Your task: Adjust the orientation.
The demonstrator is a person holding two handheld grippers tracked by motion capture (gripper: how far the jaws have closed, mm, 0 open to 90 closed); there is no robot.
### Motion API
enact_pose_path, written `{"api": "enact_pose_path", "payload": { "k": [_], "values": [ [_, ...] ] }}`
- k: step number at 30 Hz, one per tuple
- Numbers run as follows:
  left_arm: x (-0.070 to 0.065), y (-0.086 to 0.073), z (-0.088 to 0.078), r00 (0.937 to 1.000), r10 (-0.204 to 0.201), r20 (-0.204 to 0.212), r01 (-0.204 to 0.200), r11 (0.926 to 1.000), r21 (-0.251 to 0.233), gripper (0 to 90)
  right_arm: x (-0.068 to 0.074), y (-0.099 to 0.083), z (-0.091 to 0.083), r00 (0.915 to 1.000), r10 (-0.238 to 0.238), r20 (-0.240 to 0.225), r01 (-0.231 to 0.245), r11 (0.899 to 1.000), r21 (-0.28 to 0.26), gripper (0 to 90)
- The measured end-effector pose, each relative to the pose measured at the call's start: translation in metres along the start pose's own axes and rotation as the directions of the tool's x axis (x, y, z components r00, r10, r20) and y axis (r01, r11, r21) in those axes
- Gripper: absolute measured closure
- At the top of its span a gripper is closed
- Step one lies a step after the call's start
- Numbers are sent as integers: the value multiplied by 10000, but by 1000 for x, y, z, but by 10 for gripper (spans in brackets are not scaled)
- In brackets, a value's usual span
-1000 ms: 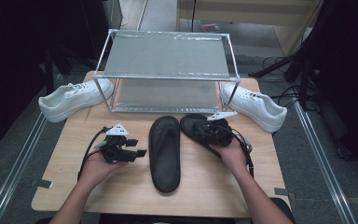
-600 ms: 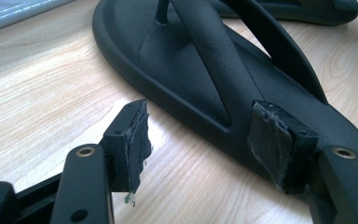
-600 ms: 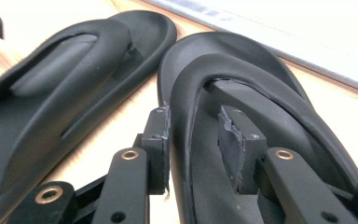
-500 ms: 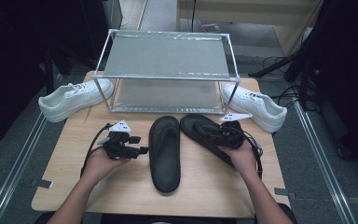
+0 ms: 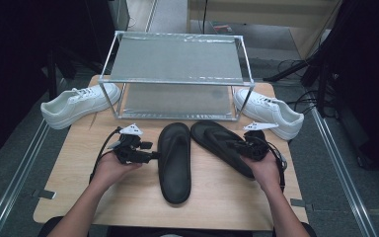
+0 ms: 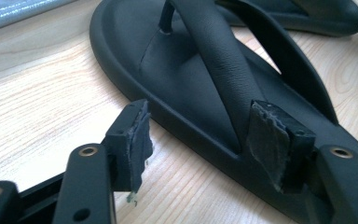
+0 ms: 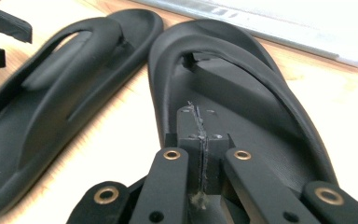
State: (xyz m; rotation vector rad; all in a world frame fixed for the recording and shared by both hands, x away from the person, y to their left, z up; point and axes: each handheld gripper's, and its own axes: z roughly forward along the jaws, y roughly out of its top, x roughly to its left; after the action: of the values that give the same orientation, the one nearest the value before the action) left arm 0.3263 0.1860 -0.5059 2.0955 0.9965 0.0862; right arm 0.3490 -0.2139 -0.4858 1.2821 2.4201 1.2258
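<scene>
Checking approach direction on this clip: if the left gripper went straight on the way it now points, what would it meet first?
Most likely the near black sandal. The left gripper stands open, its pads either side of the sandal's edge and strap, so the sandal's side wall probably comes first. Depth is hard to judge.

Two black flip-flops lie sole-down in front of the metal rack (image 5: 177, 79). The left flip-flop (image 5: 174, 160) lies straight, its toe end toward the rack and its heel away from it. The right flip-flop (image 5: 223, 145) lies just beside it, slanted, toe end near the rack's front edge. Each has a thick moulded footbed with a raised rim and a broad Y-shaped strap.
</scene>
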Motion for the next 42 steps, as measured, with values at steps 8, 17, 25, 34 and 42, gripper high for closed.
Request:
{"api": "enact_pose_path", "payload": {
  "k": [8,17,25,34,42],
  "values": [
    [2,0,6,9998,-169,-49,171,9989,430,600,-1,-2,3,9988,-158,463,139,9991,405,900],
    [-3,2,13,9992,69,397,-95,9977,671,789,11,-1,11,9962,-702,522,661,9949,763,900],
    [-5,2,16,9995,83,319,-107,9970,761,773,14,-1,12,9961,-783,407,751,9944,740,900],
    [-7,2,16,9995,20,326,-45,9971,765,756,21,0,17,9963,-843,148,830,9939,729,900],
    [-8,2,16,9992,-2,399,-31,9966,822,768,26,0,20,9960,-884,-100,889,9934,720,900]
  ]
}}
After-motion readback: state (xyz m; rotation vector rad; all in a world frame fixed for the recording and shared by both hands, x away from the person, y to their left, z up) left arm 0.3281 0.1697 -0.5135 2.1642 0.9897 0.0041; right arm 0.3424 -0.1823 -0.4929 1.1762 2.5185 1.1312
